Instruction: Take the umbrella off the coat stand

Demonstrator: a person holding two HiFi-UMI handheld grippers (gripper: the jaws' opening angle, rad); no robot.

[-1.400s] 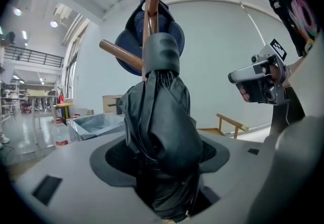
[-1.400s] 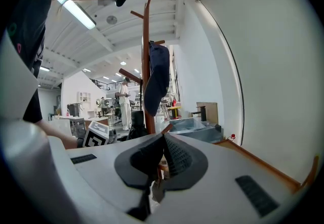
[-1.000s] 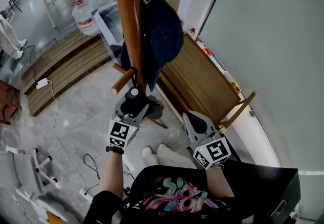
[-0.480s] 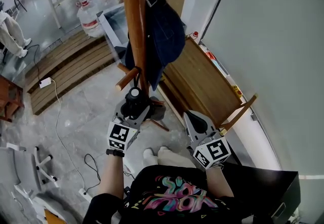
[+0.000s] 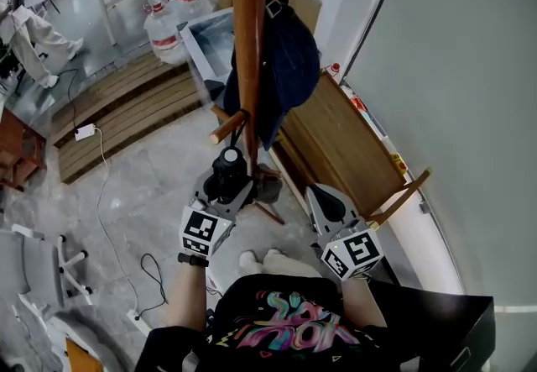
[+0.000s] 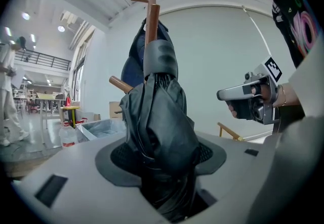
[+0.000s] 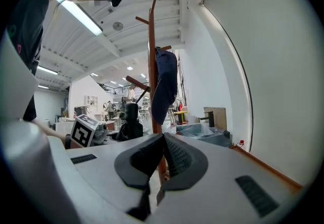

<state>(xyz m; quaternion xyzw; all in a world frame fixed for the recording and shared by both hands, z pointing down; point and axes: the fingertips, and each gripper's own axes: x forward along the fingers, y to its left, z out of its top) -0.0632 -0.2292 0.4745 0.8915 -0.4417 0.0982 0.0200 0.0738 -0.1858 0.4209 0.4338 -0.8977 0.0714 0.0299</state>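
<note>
A tall wooden coat stand [image 5: 247, 43] rises in front of me, with a navy garment [image 5: 289, 60] hung on an upper peg. My left gripper [image 5: 228, 183] is shut on a folded black umbrella [image 5: 230, 165], just below a lower peg [image 5: 228, 125]. In the left gripper view the umbrella [image 6: 159, 127] fills the space between the jaws of the left gripper [image 6: 161, 160], with the stand [image 6: 152, 10] behind it. My right gripper [image 5: 320, 194] hangs to the right, shut and holding nothing. In the right gripper view the right gripper's [image 7: 162, 142] pads meet, facing the stand [image 7: 152, 66].
A wooden bench [image 5: 336, 144] runs along the white wall to the right of the stand. Water bottles [image 5: 164, 26] and a grey bin [image 5: 210, 39] stand behind it, with wooden slats [image 5: 126, 110] and a cable [image 5: 101, 186] on the floor to the left.
The left gripper has risen a little with the umbrella still in its jaws. The head view has swung, so the stand sits further right. The right gripper has stayed put.
</note>
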